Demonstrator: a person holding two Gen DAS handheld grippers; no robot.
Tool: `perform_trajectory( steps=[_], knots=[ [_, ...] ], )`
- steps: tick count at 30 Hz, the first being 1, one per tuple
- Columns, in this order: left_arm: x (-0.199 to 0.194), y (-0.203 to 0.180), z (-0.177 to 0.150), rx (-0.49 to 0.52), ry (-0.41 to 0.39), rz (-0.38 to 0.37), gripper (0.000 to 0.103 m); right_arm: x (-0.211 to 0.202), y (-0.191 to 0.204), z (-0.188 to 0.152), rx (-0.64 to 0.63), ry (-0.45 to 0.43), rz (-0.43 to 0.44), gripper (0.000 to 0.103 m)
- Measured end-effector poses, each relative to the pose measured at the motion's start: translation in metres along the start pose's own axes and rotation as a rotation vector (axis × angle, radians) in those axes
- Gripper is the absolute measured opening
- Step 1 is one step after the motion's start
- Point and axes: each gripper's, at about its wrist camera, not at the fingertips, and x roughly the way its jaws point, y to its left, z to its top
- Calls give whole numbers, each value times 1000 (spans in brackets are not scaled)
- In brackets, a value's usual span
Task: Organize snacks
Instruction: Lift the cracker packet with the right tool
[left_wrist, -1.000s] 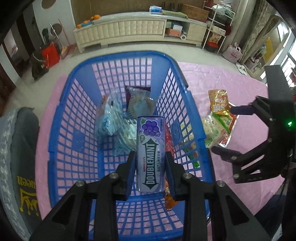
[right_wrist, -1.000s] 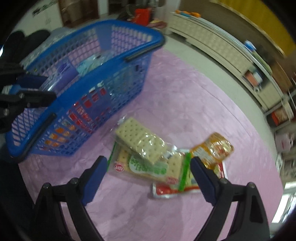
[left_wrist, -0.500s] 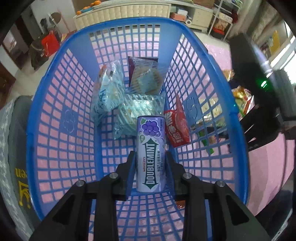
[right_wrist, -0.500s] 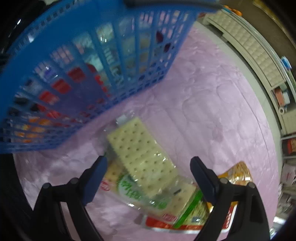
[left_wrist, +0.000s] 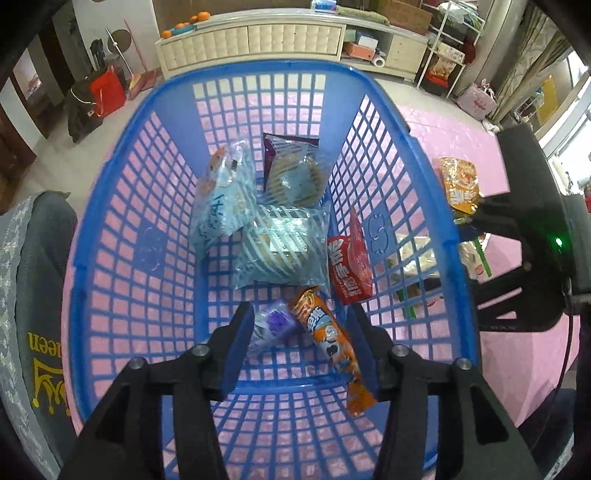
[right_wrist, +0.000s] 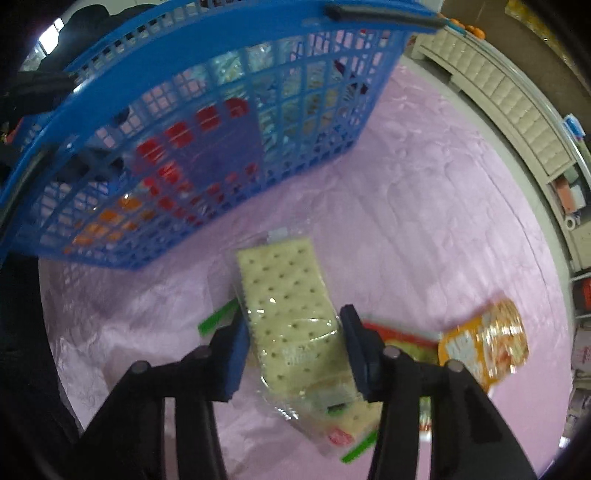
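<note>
Released, gum tin (left_wrist: 272, 325) seemingly on basket (left_wrist: 110, 206) floor; left gripper (left_wrist: 301, 343) spread

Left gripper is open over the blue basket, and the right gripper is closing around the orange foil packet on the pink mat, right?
Not quite. In the right wrist view the right gripper straddles the clear-wrapped pale cracker pack; the orange foil packet lies off to its side.

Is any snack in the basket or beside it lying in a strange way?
Mildly: the purple gum tin lies tilted under the orange snack packet in the blue basket. Outside, the cracker pack rests crookedly over other packets.
</note>
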Motion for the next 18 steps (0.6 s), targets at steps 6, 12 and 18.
perform_trajectory(
  steps=[6, 12, 18],
  knots=[
    [-31, 3, -12, -1, -64, 6, 51, -38, 7, -19, 105, -67, -51, 52],
    [-69, 1, -23, -13, -134, -13, 54, -86, 27, -32, 182, -146, -81, 52],
    [-100, -5, -37, 13, -199, -16, 60, -142, 46, -30, 257, -241, -106, 52]
  ],
)
